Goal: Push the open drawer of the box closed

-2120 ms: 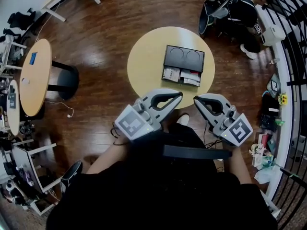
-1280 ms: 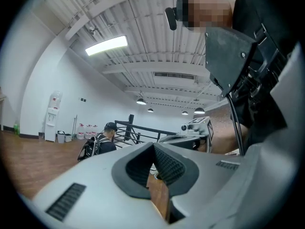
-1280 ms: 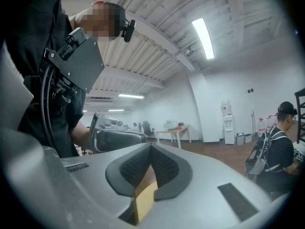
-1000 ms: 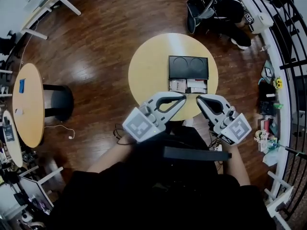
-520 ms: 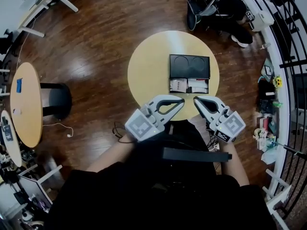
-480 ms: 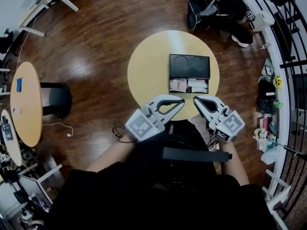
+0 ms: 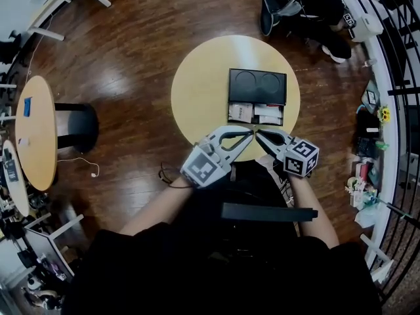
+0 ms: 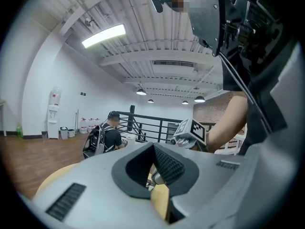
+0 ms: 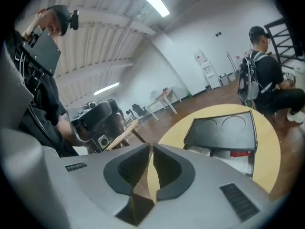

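Drawer (image 7: 256,113) sticks out of the box (image 7: 257,86) toward me on the counter (image 7: 197,90), long axis crosswise, my 2 tips just short of its front: left gripper (image 7: 247,131) pinched together and empty, right gripper (image 7: 260,135) just opened to a narrow, empty slit.

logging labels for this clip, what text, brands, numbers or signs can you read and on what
No text here can be read.
Packets in the open drawer of the black box: red and white print, too small.
Marker cubes: square patterns only, no letters.
Water dispenser: red label, blurred.
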The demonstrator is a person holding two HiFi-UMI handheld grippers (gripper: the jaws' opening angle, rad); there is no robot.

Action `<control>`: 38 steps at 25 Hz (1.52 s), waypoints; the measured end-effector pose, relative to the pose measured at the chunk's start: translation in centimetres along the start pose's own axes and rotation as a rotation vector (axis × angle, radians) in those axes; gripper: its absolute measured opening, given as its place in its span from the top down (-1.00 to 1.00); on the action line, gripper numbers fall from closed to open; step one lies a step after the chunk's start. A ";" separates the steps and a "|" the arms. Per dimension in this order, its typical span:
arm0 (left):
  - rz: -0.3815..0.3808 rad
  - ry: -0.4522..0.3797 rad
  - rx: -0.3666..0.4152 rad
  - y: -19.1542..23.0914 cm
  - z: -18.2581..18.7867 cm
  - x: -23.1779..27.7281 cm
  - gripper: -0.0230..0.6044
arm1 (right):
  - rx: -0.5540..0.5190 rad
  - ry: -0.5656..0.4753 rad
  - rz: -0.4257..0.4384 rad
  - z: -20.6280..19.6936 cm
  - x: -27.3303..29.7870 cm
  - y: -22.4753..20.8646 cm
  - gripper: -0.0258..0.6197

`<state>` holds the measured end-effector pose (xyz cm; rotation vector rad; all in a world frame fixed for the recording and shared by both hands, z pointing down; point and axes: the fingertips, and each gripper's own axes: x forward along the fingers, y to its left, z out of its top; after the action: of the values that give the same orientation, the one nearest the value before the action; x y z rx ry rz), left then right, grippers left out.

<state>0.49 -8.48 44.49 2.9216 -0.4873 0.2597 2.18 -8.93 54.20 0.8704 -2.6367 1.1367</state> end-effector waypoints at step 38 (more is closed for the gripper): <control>0.129 0.123 0.015 0.8 -8.6 4.0 0.82 | 0.494 0.193 -0.046 -14.5 3.0 -10.0 0.50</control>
<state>2.74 -8.83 53.71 2.8696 -0.6578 0.4588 3.90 -5.58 71.65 0.8335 -2.2013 1.7984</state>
